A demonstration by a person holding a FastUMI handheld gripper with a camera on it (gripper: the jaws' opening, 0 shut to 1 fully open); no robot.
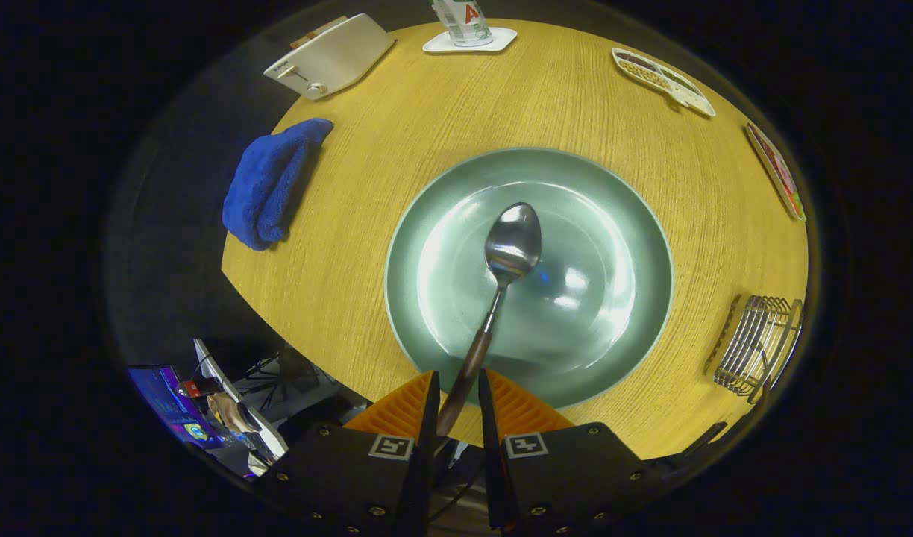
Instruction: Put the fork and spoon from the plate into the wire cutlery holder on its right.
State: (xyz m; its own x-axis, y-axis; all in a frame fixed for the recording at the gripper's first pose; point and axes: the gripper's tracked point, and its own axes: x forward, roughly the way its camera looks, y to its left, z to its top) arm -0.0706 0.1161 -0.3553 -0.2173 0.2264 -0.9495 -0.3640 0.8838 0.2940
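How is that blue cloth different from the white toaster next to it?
The blue folded cloth looks soft and rumpled; the white boxy toaster looks hard and smooth. The cloth hangs over the table edge; the toaster sits farther from the gripper, whose fingers flank a spoon handle. Both rest on the wooden table.

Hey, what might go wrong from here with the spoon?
The gripper holds the spoon only by the end of its handle, bowl far ahead over the plate, so it may pivot or slip. The wire cutlery holder sits off to the right near the table edge; a swinging bowl could knock it.
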